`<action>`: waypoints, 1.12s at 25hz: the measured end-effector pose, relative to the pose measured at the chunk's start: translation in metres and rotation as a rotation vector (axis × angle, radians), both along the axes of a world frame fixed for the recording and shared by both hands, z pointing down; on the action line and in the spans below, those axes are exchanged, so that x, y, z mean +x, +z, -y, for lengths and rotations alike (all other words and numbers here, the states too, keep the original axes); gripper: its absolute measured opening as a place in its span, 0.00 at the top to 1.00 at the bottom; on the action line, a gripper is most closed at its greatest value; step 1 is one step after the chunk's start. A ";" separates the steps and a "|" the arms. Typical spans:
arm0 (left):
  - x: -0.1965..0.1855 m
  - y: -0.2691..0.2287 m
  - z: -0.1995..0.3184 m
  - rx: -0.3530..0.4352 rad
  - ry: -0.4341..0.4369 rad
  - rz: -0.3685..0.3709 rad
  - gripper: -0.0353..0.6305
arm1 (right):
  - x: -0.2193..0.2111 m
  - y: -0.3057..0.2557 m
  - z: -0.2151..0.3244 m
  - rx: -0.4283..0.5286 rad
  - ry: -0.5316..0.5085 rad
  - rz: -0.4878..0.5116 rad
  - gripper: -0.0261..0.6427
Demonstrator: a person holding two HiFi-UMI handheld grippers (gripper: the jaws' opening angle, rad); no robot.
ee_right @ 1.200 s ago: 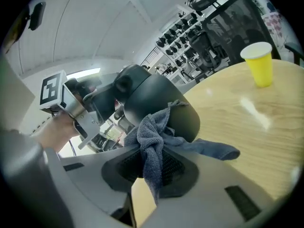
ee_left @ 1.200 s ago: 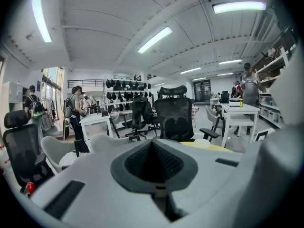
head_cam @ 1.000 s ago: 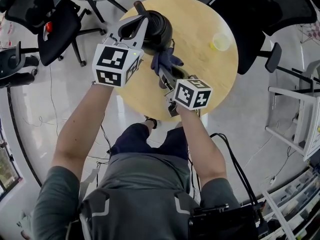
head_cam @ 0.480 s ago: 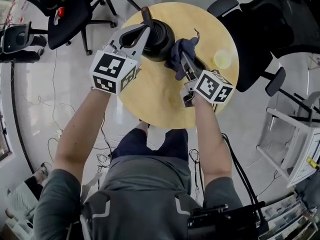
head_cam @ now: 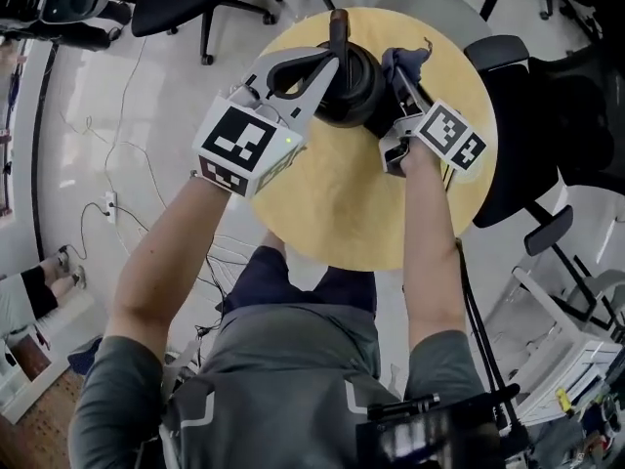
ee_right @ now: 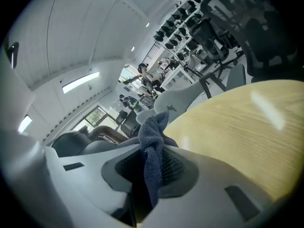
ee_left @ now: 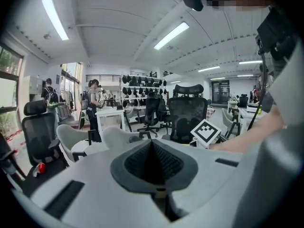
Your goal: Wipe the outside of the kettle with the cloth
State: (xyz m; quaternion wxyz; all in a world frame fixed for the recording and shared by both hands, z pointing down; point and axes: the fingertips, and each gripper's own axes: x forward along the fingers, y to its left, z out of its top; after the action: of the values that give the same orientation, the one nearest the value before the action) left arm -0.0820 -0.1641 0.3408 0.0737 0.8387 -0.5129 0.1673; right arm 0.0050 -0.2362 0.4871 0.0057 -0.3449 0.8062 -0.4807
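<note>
**Cloth at the kettle's side, both tools clenched**

In the head view the black kettle is standing on the round wooden table, close to the rim at 12 o'clock, with its dark handle pointing to the far edge.

The right tool is coming in from 4 o'clock of the kettle. It is grasping the dark blue cloth, and the right gripper view is showing the bunched fabric squeezed between the two jaws, with a tuft sticking out over the tips. The cloth is lying against the kettle's wall at about 2 o'clock; whether it is pressing there, I cannot tell.

The left tool is reaching in from 8 o'clock, and its tip is lying over the top of the kettle near the base of the handle. In the left gripper view its jaws are clenched together, and nothing is showing between them. If the tip is touching the kettle, the views are not making clear.

A black office chair is standing just beside the table at 3 o'clock.
</note>
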 end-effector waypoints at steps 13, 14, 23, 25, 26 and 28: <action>-0.005 -0.002 -0.003 -0.003 -0.073 0.001 0.93 | -0.027 0.034 0.011 -0.115 -0.057 0.067 0.82; -0.007 -0.002 -0.003 -0.004 -0.074 -0.001 0.94 | -0.028 0.033 0.008 -0.116 -0.053 0.069 0.82; -0.009 -0.001 -0.006 -0.003 -0.043 -0.005 0.93 | -0.007 0.039 -0.021 -0.152 0.069 0.065 0.82; -0.006 0.000 -0.004 -0.003 -0.023 -0.005 0.93 | 0.001 0.042 -0.027 -0.156 0.104 0.063 0.82; -0.005 0.001 -0.003 -0.001 -0.019 -0.006 0.93 | 0.004 0.043 -0.030 -0.158 0.118 0.062 0.82; -0.005 0.003 -0.002 0.004 -0.017 -0.009 0.94 | 0.008 0.045 -0.036 -0.160 0.136 0.060 0.82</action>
State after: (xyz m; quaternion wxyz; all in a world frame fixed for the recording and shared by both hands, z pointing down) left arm -0.0867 -0.1624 0.3434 0.0756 0.8352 -0.5201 0.1619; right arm 0.0130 -0.1998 0.5321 0.0346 -0.3836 0.7394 -0.5522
